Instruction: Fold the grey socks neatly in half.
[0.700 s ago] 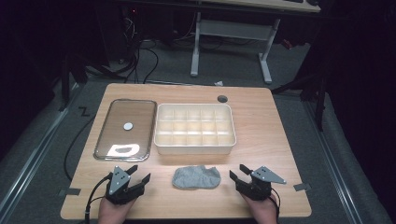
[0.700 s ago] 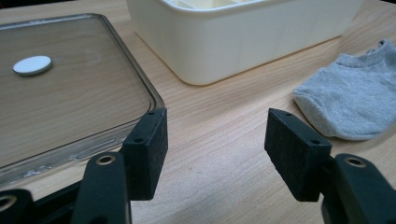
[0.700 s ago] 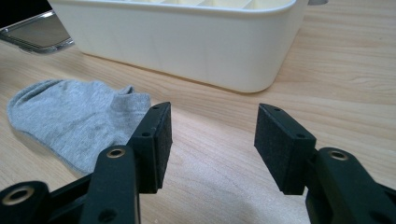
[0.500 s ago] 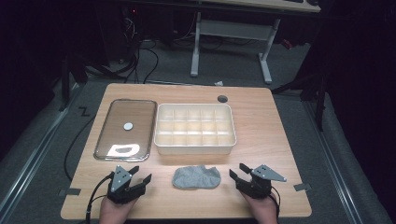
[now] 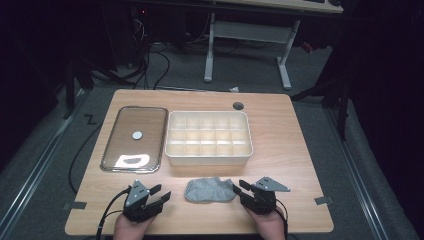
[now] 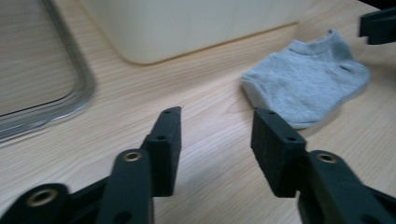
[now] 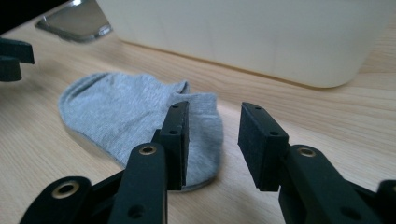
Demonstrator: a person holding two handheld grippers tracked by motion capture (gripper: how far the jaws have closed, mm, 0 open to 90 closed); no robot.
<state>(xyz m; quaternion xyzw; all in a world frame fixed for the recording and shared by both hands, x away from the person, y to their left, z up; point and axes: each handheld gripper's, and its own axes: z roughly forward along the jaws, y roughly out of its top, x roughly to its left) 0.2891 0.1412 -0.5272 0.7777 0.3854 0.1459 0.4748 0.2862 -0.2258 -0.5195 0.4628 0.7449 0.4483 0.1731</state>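
Wooden table (image 5: pixel 280 140) carries everything, with a small dark round hole (image 5: pixel 238 105) near its far edge. Biggest item on it is the cream compartment box (image 5: pixel 208 138), mid-table, divided into a grid of small cells, cells look bare from the high view. Just left of the box, close but not touching as far as I can tell, lies a clear flat lid (image 5: pixel 134 138) with a metal-looking rim, a small white round spot in its middle and a bright glare patch near its front end. Grey sock (image 5: pixel 210 190) lies flat on the table just in front of the box, near the front edge, between the two grippers; cuff end toward the right side. Left gripper (image 5: pixel 159 193) sits at front left, hand under it at the table edge, jaws spread wide with bare wood between them in the left gripper view, tips aimed toward the sock (image 6: pixel 306 86) but apart from it, holding nothing. Right gripper (image 5: pixel 239 186) sits at front right with a grey three-cornered plate on top, jaws also spread; in the right gripper view its one jaw hangs over the sock's (image 7: pixel 126 109) near end, the other over bare table, no pinch on the fabric. Cable trails from each gripper back to the front edge.
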